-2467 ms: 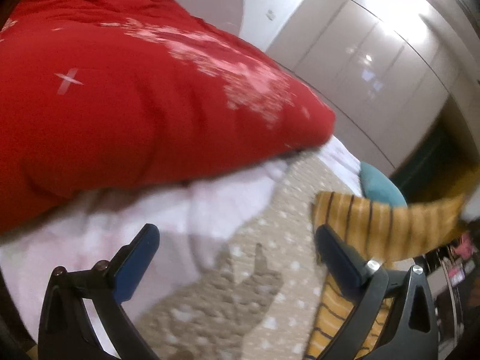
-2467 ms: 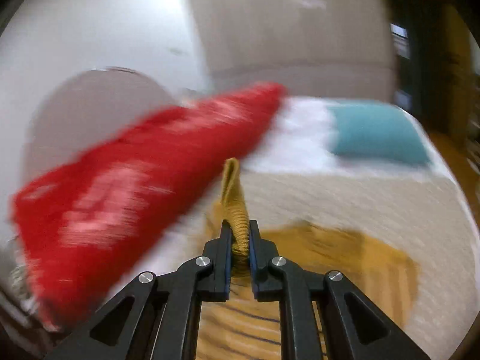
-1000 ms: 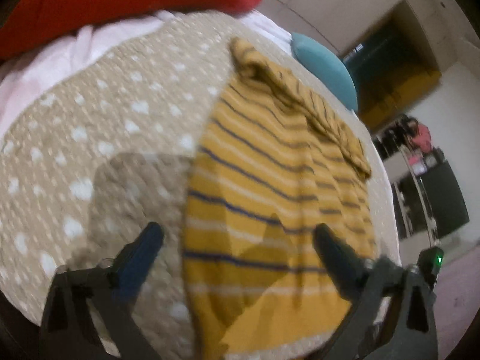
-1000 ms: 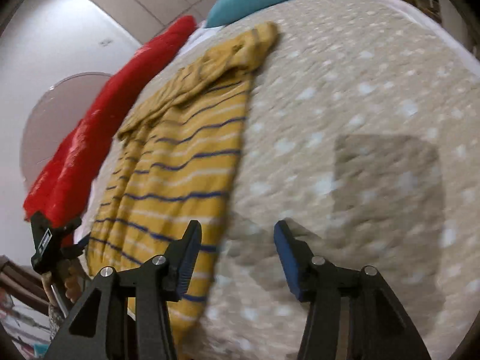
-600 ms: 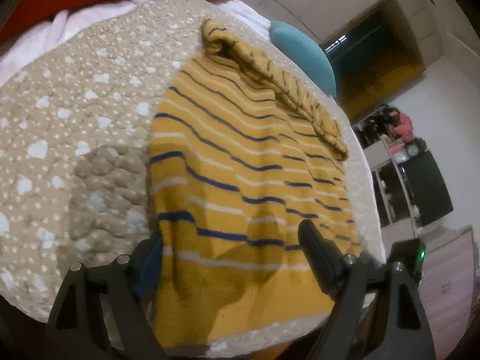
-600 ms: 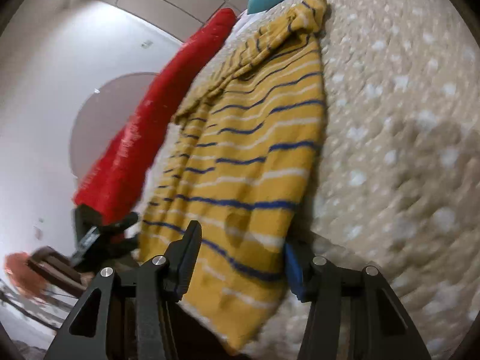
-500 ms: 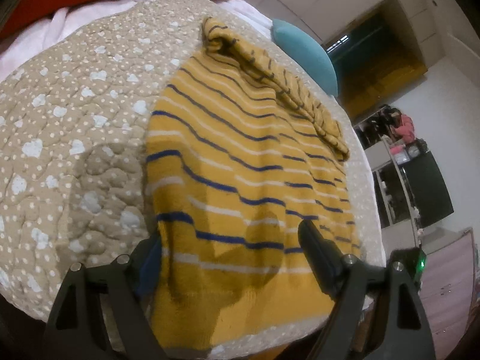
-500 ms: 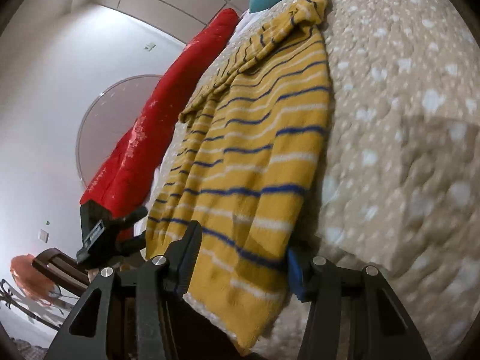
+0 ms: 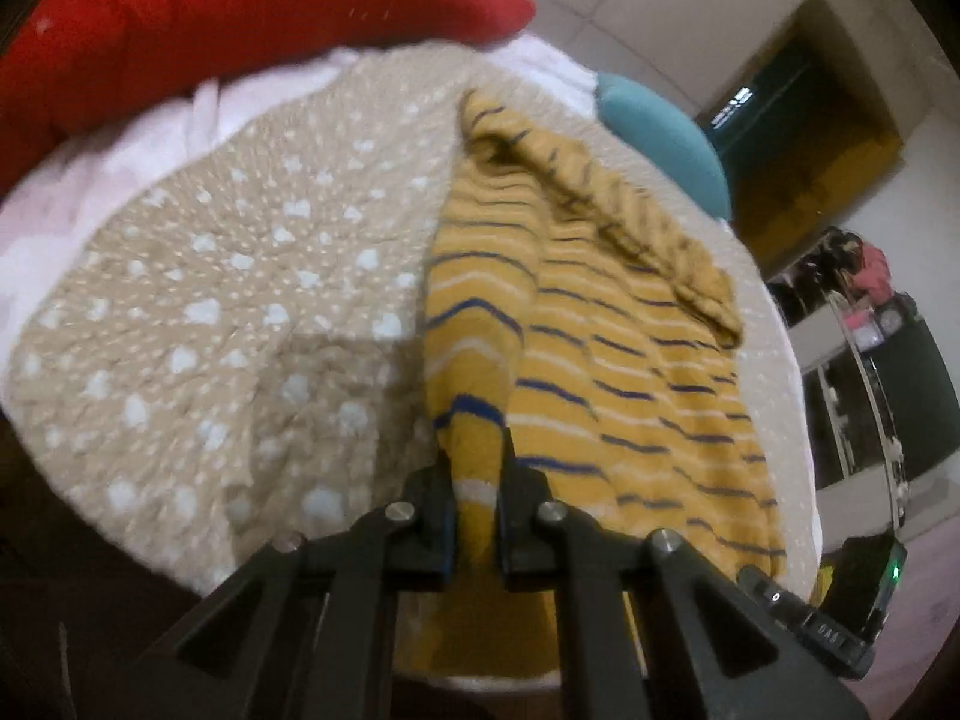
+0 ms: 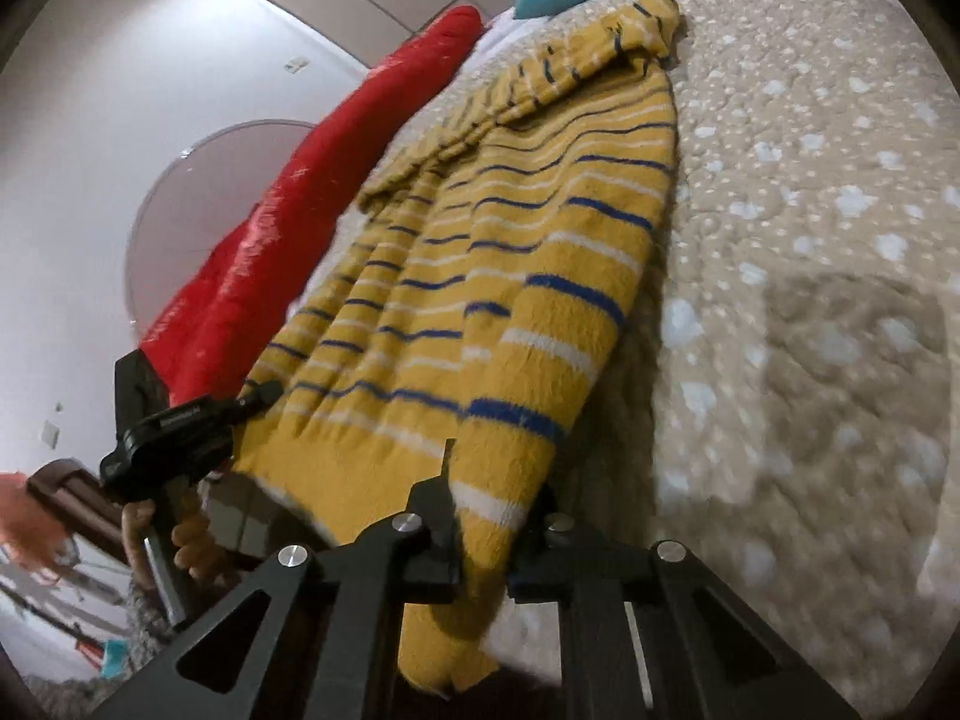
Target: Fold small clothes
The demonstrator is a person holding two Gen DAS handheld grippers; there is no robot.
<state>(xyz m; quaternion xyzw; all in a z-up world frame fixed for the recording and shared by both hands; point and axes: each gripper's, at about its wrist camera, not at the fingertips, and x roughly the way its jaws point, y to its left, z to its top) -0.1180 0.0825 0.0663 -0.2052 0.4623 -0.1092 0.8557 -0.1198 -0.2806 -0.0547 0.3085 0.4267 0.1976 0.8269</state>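
Left gripper (image 9: 475,495) and right gripper (image 10: 487,516) point forward, each clamped on the hem of one sweater (image 10: 510,252); two pillows.

Yellow sweater (image 9: 618,360) with blue and white stripes, spread flat on bed, hem at near edge, both hem corners pinched up

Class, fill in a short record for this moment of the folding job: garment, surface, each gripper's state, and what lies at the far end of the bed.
garment: yellow striped sweater, spread flat, hem at the near edge
surface: beige dotted quilt
left gripper: shut on the hem's left corner
right gripper: shut on the hem's right corner
far end: red pillow, teal pillow
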